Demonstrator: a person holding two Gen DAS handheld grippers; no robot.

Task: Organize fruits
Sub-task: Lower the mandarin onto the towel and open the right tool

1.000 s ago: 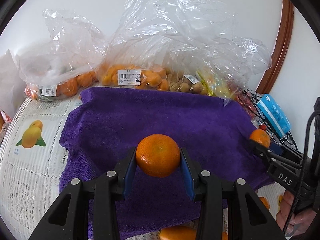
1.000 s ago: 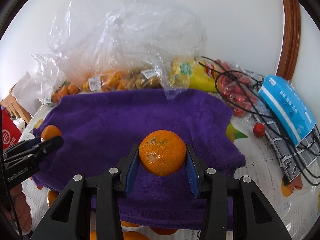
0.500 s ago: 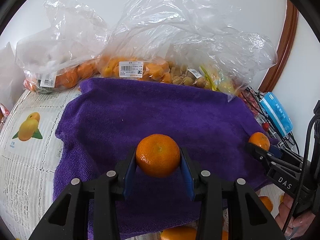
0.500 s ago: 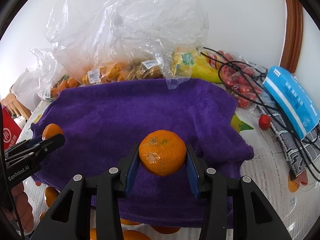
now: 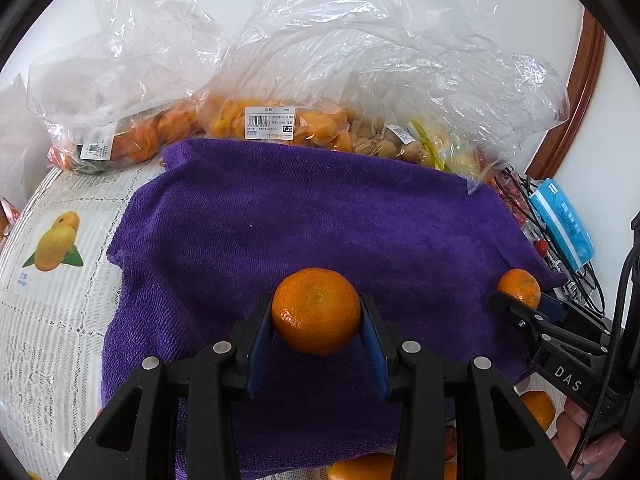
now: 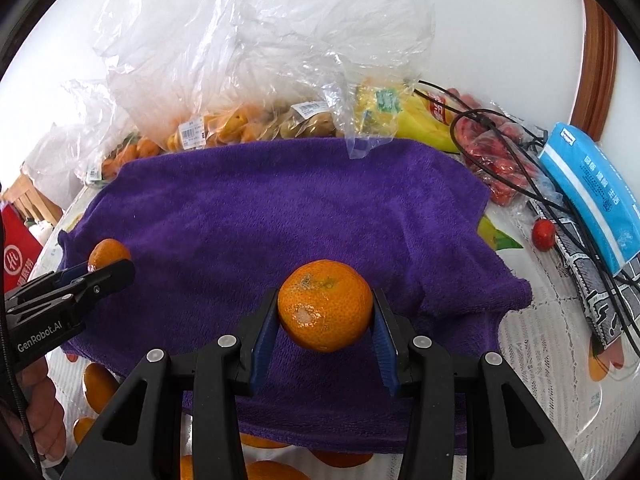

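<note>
currently both black two-finger grippers, left gripper (image 5: pixel 316 336) and right gripper (image 6: pixel 325 334), are each clamping a round orange mandarin (image 5: pixel 316 310) above the purple terry towel (image 5: pixel 280 232), so lowering gently before releasing should be preventing rolling.

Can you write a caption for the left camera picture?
Left gripper holds a mandarin above the purple towel.

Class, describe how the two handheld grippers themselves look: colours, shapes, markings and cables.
Both are black plastic. The left gripper and right gripper have blue pads, silver screw heads and triangular cut-outs. White lettering reads GenRobot.AI and DAS. Black cables trail beside bare fingers.
</note>
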